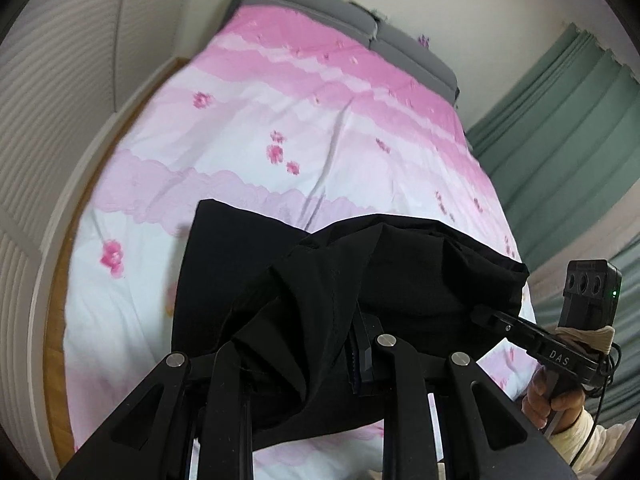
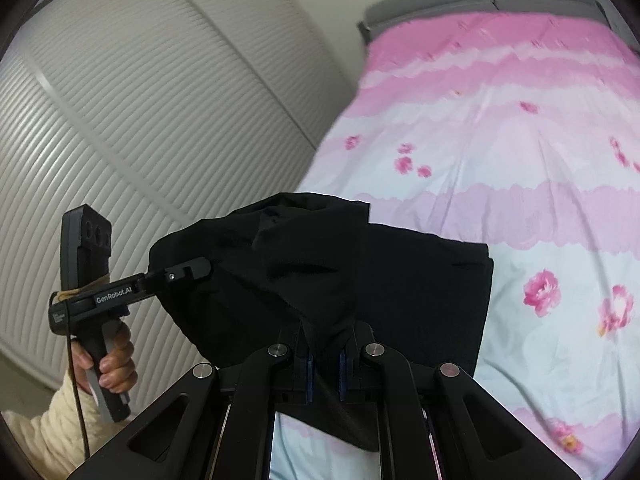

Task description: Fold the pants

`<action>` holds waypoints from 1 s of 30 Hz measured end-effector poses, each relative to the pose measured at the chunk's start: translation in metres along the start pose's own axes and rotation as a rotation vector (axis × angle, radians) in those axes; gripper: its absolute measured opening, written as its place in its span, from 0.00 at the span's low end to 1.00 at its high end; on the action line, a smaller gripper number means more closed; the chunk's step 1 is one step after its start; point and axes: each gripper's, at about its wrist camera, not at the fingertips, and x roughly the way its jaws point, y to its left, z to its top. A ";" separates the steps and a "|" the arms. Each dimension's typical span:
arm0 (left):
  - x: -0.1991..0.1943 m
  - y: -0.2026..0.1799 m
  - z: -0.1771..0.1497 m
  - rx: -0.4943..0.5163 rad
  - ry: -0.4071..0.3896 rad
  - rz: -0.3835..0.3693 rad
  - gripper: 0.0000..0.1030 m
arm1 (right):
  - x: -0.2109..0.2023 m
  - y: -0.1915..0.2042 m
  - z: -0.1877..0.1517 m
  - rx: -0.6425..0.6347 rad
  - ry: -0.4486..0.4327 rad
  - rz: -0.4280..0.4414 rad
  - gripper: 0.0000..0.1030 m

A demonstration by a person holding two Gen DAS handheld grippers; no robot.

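- Both my grippers are clamped on the black pants: my left gripper has a bunch of the cloth pinched between its blue-lined pads, and my right gripper is closed tight on a narrow tuck of fabric.
- In the left wrist view, the right gripper's tip disappears into the pants' right side; in the right wrist view, the left gripper's tip bites the left side. So I hold the near part at two places, lifted off the bed.
- The pants lie at the near end of the bed, over its pink-and-white flowered cover; the far part rests flat on the cover, with a straight edge and a squared corner toward the bed's left side.
- My judgement: the fold is under way, not finished. The flat layer looks already doubled or at least laid straight, while the held part hangs in loose, slack ridges between my grippers.
- Left to do, I'd say: carry the raised part over the flat one, lay it down, let go and smooth it.
- The cloth looks thin, matte and limp, with soft creases and no stiffness.
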 end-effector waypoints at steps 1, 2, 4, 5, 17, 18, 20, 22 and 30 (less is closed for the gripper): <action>0.009 0.004 0.004 0.001 0.014 -0.001 0.23 | 0.006 -0.002 0.003 0.008 0.006 -0.008 0.09; 0.019 0.008 0.009 0.005 0.031 0.001 0.23 | 0.015 -0.006 0.007 0.021 0.016 -0.027 0.09; 0.044 0.016 0.020 0.014 0.068 0.009 0.23 | 0.030 -0.013 0.014 0.040 0.032 -0.051 0.09; 0.052 0.018 0.024 0.019 0.077 0.010 0.23 | 0.038 -0.017 0.018 0.049 0.046 -0.069 0.09; 0.135 0.044 0.066 0.040 0.202 0.098 0.30 | 0.112 -0.068 0.058 0.101 0.138 -0.186 0.11; 0.140 0.046 0.069 0.042 0.212 0.139 0.31 | 0.117 -0.072 0.061 0.104 0.147 -0.199 0.11; 0.145 0.048 0.075 0.050 0.207 0.215 0.42 | 0.126 -0.078 0.065 0.115 0.161 -0.228 0.17; 0.140 0.050 0.081 0.055 0.163 0.273 0.56 | 0.132 -0.084 0.071 0.115 0.163 -0.284 0.26; 0.089 0.029 0.081 0.088 0.032 0.399 0.66 | 0.113 -0.090 0.086 0.078 0.116 -0.390 0.53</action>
